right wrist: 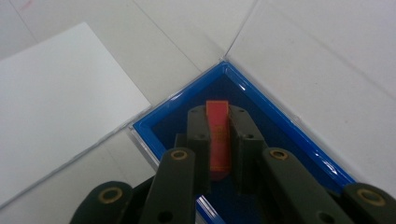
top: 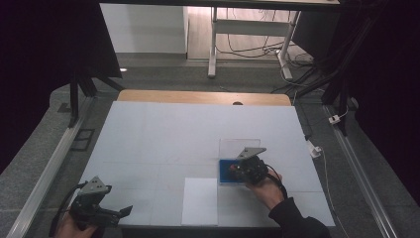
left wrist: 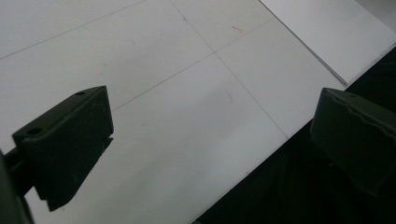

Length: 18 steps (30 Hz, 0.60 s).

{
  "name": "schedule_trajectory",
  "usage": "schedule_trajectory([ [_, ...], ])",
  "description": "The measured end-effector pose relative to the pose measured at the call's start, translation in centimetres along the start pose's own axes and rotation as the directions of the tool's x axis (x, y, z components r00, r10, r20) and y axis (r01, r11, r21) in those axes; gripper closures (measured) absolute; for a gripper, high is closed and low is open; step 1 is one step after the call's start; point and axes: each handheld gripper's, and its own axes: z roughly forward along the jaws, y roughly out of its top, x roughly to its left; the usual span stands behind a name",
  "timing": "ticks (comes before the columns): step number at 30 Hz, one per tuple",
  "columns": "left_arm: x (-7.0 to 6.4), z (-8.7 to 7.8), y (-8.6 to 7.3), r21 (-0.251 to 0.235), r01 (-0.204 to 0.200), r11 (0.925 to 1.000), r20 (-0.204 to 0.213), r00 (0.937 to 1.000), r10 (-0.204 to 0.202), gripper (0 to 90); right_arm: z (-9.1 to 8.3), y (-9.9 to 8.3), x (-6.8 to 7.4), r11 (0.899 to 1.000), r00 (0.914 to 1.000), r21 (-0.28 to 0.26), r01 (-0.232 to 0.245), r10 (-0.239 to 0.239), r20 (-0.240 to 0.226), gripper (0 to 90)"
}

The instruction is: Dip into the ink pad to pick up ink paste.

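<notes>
On the right half of the white table (top: 163,134), near its front edge, sits a blue tray (right wrist: 285,126) with a clear, see-through lid (top: 239,147) standing open behind it. The right gripper (right wrist: 218,128) reaches down into this tray, and its two black jaws are drawn in narrow around a small red block (right wrist: 218,140), one jaw pressed against each side. The block stands on edge between the jaws, its top end poking just past their tips, over the dark blue floor of the tray. In the high view the right gripper (top: 243,170) hangs over the tray (top: 225,179), with a spot of red (top: 231,167) visible at its front, and the person's right hand (top: 267,187) and dark sleeve (top: 297,218) come in from the bottom edge.

Just beside the tray, on its left side in the high view, lies a flat white sheet (top: 200,201) whose near end reaches the table's front edge. The right gripper view shows the same sheet (right wrist: 56,102) lying close to the tray's corner, apart from it by a thin strip of table.

At the front left corner of the table, well apart from the tray, the left gripper (top: 119,212) is held low by the person's left hand (top: 74,229). Its jaws stand wide apart with nothing between them. The left gripper view looks along those spread jaws at bare table (left wrist: 177,93) crossed by faint lines, a small red mark (left wrist: 238,29), the table's dark front edge, and a corner of the white sheet (left wrist: 336,32) at the top right.
</notes>
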Motion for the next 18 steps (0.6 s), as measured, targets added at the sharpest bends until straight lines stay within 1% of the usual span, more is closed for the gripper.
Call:
schedule_trajectory([
  [1,0.0,0.0,0.0,-0.001,0.001,1.0,0.0,1.0,-0.001,0.0,0.0,0.0,0.0,1.0,1.0,0.0,0.0,0.0,0.0,80.5],
  [2,0.0,0.0,0.0,-0.001,0.002,1.0,0.002,1.0,-0.002,0.0,0.0,-0.1,-0.5,1.0,0.9994,-0.009,-0.026,0.026,-0.023,80.5],
  [3,0.0,0.0,0.0,-0.003,0.003,1.0,0.002,1.0,-0.003,0.0,0.0,-0.2,-0.6,0.999,0.9989,-0.013,-0.037,0.036,-0.031,80.5],
  [4,0.0,0.0,0.0,-0.003,0.003,1.0,0.002,1.0,-0.003,0.0,0.0,-0.2,-0.6,0.999,0.9989,-0.013,-0.037,0.036,-0.031,80.5],
  [6,0.0,0.0,0.0,-0.002,0.002,1.0,0.002,1.0,-0.002,0.0,0.0,-0.2,-0.5,1.0,0.9994,-0.008,-0.027,0.026,-0.024,80.5],
  [7,0.0,0.0,0.0,-0.001,0.001,1.0,0.002,1.0,-0.001,0.0,0.0,0.0,0.0,1.0,1.0,-0.005,0.005,-0.005,0.002,80.4],
  [8,0.0,0.0,0.0,-0.001,0.0,1.0,0.0,1.0,0.0,0.0,0.0,0.0,0.0,1.0,1.0,-0.005,0.005,-0.005,0.002,80.4],
  [10,0.0,0.0,0.0,-0.002,0.001,1.0,0.001,1.0,-0.001,0.0,0.0,0.1,0.6,0.999,0.9988,0.004,0.038,-0.038,0.032,80.4],
  [12,0.0,0.0,0.0,-0.003,0.004,1.0,0.003,1.0,-0.004,0.0,0.0,0.0,0.5,0.999,0.9991,0.002,0.033,-0.033,0.026,80.4],
  [13,0.0,0.0,0.0,-0.003,0.004,1.0,0.002,1.0,-0.004,0.0,0.0,-0.1,0.0,1.0,1.0,-0.008,0.001,-0.001,0.003,80.3],
  [14,0.0,0.0,0.0,-0.003,0.003,1.0,0.001,1.0,-0.003,0.0,0.0,-0.2,-0.2,1.0,0.9999,-0.016,-0.014,0.014,-0.009,80.3],
  [18,0.1,-0.1,0.0,-0.005,0.004,1.0,0.002,1.0,-0.004,0.0,0.0,-0.1,-0.1,1.0,1.0,-0.013,-0.003,0.003,-0.007,80.1],
])
